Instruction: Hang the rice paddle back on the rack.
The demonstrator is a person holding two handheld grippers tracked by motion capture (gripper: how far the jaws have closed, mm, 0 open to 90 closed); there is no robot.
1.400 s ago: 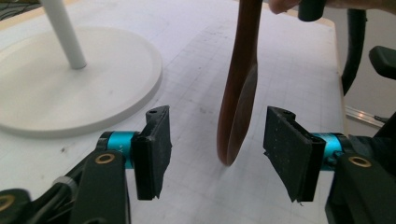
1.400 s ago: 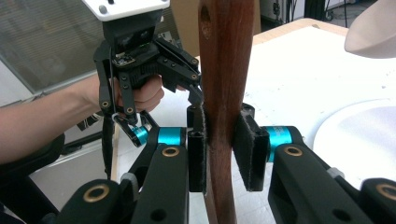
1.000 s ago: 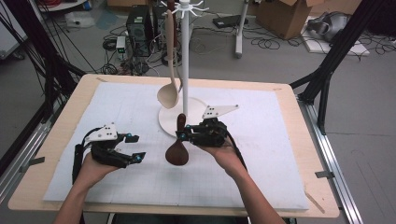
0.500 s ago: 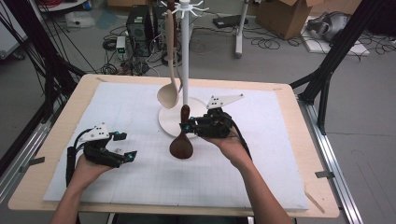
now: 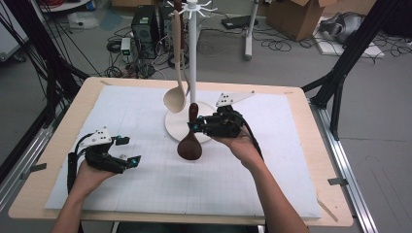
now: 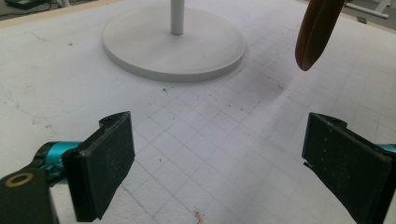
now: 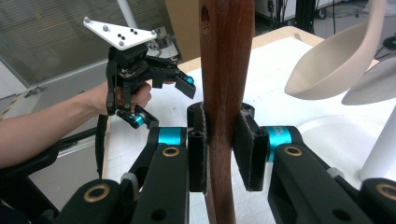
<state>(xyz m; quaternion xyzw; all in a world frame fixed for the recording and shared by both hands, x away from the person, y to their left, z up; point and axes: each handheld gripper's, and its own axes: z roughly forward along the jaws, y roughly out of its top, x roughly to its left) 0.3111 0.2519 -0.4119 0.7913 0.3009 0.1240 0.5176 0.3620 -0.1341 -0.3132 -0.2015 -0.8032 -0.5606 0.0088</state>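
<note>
A pale wooden spoon [image 5: 175, 98] hangs bowl-down beside the white post of a stand [image 5: 192, 58], whose round base [image 5: 171, 124] rests on a white gridded mat [image 5: 145, 174] spread over a light wooden table [image 5: 311, 145]. On the floor beyond lie a black computer case [image 5: 145, 24], tangled cables [image 5: 221, 46] and a cardboard box [image 5: 291, 17].
</note>
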